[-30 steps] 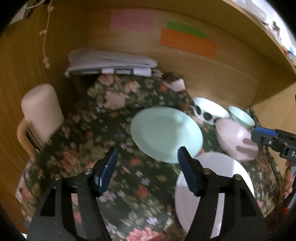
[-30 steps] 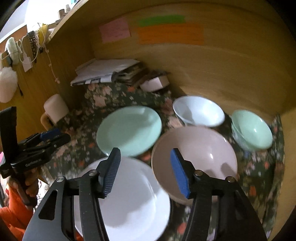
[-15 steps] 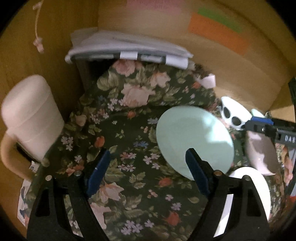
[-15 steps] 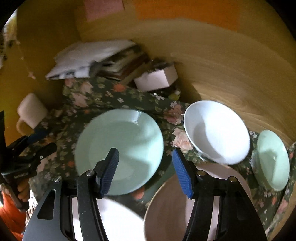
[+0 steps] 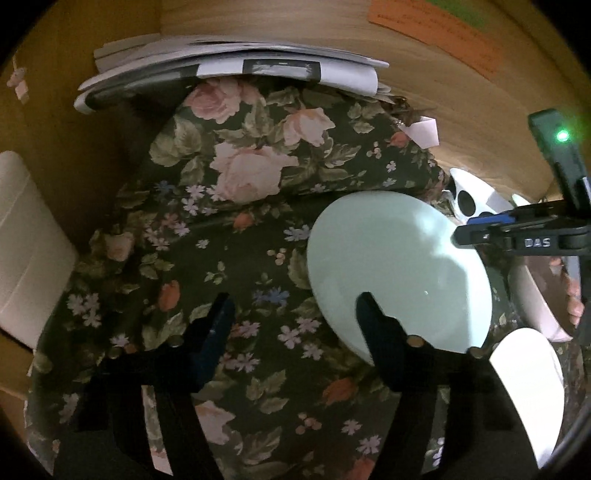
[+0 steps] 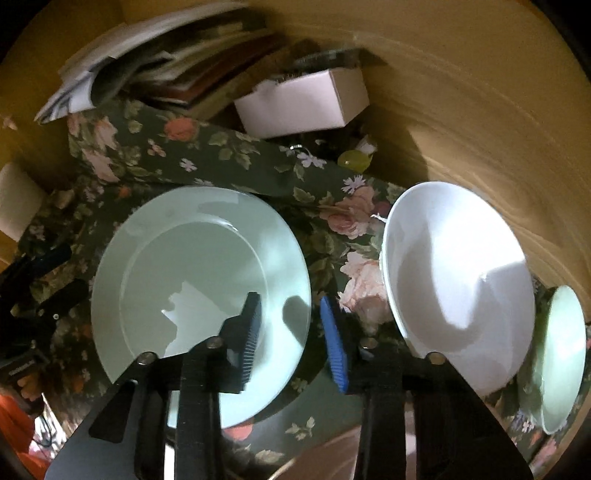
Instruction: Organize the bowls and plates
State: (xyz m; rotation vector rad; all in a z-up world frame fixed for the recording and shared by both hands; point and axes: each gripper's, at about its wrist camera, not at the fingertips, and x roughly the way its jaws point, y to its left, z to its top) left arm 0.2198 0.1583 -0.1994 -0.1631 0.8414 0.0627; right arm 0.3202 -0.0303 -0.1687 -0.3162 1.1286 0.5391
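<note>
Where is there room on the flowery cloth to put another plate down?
Free: the cloth between the mug and the green plate, in front of the papers. Crowded: the right, where white bowl, green bowl and white plate sit close together.

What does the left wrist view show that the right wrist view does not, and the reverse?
Only the left wrist view shows the white plate at lower right and the orange note on the back wall. Only the right wrist view shows the inside of the white bowl, the small green bowl beside it, and the whole white box. Both show the green plate, the floral cloth, the paper stack and a cream mug at far left. Both grippers, left and right, are open.
</note>
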